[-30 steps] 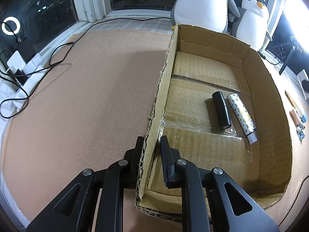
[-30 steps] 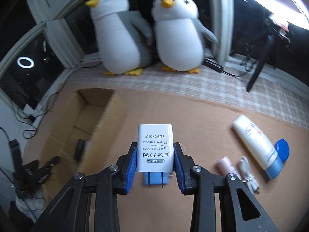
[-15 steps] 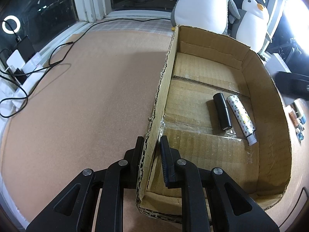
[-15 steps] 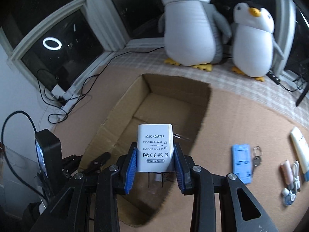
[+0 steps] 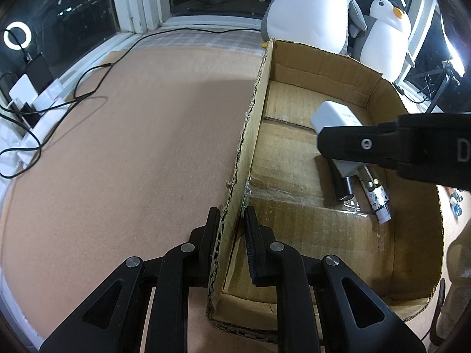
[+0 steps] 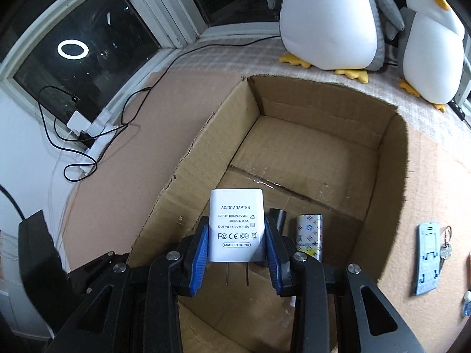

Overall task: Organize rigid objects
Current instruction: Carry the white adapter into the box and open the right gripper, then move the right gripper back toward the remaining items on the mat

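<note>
A cardboard box (image 6: 391, 158) fills the centre of the right wrist view, its open top directly below the right gripper (image 6: 237, 257), whose blue pads clamp a white AC/DC adapter (image 6: 235, 223) by its sides, prongs pointing back toward the camera. The adapter hangs above the box floor, just left of a black cylinder (image 5: 341, 186) and a patterned tube (image 5: 378, 197) lying side by side, long axes parallel. At lower centre of the left wrist view, the left gripper (image 5: 232, 229) pinches the box's near wall. The box sits on a tan cork-like mat (image 5: 132, 147); two plush penguins (image 6: 332, 20) stand before dark windows at the upper right.
</note>
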Motion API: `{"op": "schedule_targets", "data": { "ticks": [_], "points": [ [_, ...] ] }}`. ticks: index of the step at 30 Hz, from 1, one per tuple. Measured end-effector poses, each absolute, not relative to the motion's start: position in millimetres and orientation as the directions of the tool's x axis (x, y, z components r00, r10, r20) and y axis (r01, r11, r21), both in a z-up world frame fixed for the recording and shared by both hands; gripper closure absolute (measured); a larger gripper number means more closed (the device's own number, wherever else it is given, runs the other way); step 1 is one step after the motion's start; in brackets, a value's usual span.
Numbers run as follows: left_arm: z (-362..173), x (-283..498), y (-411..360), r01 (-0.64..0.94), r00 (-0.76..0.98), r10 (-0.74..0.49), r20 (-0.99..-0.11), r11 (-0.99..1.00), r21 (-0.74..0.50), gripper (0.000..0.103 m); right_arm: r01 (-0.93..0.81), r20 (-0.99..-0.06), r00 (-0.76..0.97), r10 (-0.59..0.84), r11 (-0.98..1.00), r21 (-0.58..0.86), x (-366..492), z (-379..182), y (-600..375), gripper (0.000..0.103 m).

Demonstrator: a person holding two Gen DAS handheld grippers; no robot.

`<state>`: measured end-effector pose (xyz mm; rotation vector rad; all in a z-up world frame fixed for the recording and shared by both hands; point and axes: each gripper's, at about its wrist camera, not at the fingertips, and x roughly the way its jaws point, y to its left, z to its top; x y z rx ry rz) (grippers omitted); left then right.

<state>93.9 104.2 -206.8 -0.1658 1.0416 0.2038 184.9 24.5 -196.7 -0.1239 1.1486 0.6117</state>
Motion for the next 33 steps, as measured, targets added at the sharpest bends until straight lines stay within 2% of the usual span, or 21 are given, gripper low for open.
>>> {"op": "schedule_targets", "data": {
  "ticks": [8,11,12,24,33],
  "points": [
    [-207,94,105,-0.245,0.489,0.088,-0.868,0.969,-0.040,0.087,-0.525,-0.885,0.251,0.392,0.823,0.215,188,-201,30,0.070],
    [-207,94,105,-0.244,0.490,0.088,-0.867,0.969,-0.040,0.087,-0.519,-0.882,0.255,0.396,0.826,0.221,189,-199,30,0.056],
    [-207,94,105,-0.244,0.490,0.088,-0.867,0.969,-0.040,0.087,-0.514,-0.880,0.265,0.394,0.830,0.217,189,-198,29,0.055],
    [-207,94,106,-0.243,0.490,0.088,-0.867,0.969,-0.039,0.087,-0.517,-0.871,0.278,0.406,0.827,0.221,188,-188,21,0.055],
    [-207,94,106,-0.243,0.490,0.089,-0.867,0.969,-0.037,0.088,-0.518,-0.826,0.343,0.447,0.824,0.230,183,-152,-17,0.055]
  ]
}}
